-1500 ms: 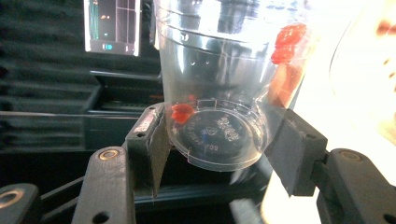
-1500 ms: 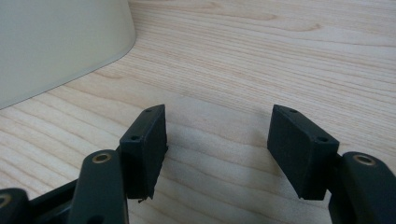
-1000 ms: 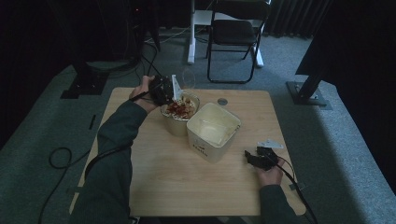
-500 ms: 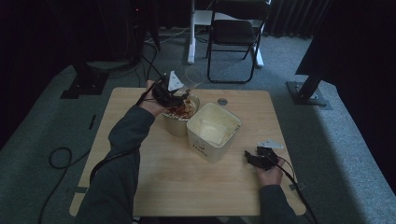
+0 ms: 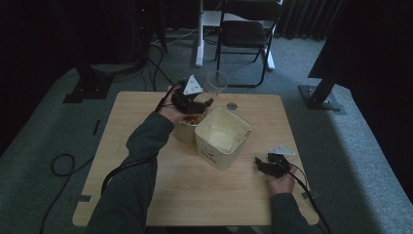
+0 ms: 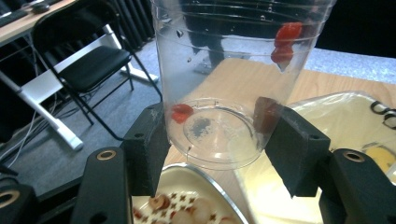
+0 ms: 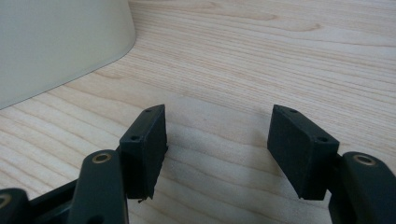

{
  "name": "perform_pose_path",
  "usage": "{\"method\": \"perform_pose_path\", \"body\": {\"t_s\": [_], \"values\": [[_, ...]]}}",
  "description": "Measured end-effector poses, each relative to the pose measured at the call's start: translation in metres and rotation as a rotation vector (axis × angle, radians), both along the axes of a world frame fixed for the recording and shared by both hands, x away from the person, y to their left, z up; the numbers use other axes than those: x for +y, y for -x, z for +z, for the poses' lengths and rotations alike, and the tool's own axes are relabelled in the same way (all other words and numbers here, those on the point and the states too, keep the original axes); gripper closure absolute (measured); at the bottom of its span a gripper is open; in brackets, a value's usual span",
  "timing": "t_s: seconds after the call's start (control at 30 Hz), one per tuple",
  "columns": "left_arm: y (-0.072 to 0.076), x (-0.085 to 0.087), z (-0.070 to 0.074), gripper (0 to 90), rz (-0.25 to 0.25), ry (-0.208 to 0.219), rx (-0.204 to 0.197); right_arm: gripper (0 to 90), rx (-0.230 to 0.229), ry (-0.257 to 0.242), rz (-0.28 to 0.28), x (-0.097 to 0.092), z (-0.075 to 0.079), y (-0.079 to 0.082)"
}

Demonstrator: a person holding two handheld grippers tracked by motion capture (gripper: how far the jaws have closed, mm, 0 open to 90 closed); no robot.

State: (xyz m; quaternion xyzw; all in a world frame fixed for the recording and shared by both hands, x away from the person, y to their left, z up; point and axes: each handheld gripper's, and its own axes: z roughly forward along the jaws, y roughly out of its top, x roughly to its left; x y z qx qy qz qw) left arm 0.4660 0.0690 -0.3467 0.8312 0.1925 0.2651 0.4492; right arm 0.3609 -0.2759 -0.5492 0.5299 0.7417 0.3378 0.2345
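Now upright again, the clear plastic cup [image 6: 233,88] sits clamped at its base in my left gripper [image 6: 217,140], lifted off the patterned bowl [image 5: 187,127] it was tipped over a second ago; a few red bits cling inside, so the pour looks done. My right gripper [image 7: 217,140] rests low over the table [image 7: 280,56], jaws parted, holding nothing, beside the cream bin [image 5: 221,137].

Table [image 5: 146,122] sits mid-frame in the high view. Square tub [image 5: 223,137] at its centre, bowl [image 5: 187,127] touching it on the left. Left gripper [image 5: 208,102] above the bowl – cup [image 5: 216,84] between its jaws, upper centre. Small disc [image 5: 232,106] just right of the cup. Right gripper [image 5: 258,165] lower right, on the tabletop. Chair [image 5: 246,34] top of frame, behind the table.
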Motion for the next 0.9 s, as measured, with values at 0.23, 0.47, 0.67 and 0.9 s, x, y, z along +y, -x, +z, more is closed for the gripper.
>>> {"method": "perform_pose_path", "body": {"t_s": [0.23, 0.47, 0.67, 0.9], "values": [[0.005, -0.020, 0.002, 41.5, -0.049, 0.013, -0.004, 37.1, 0.000, 0.001, 0.001, 0.000, 0.000, 0.000], [0.002, -0.037, -0.010, 27.7, -0.142, -0.075, 0.072, 37.1, -0.001, 0.002, 0.002, 0.000, 0.000, 0.000], [0.001, -0.032, -0.017, 24.6, -0.132, -0.101, 0.093, 37.1, 0.001, 0.000, 0.001, 0.000, 0.000, 0.000], [0.000, -0.021, -0.006, 24.7, -0.091, -0.077, 0.056, 37.1, 0.000, 0.001, 0.001, 0.000, 0.000, 0.000]]}}
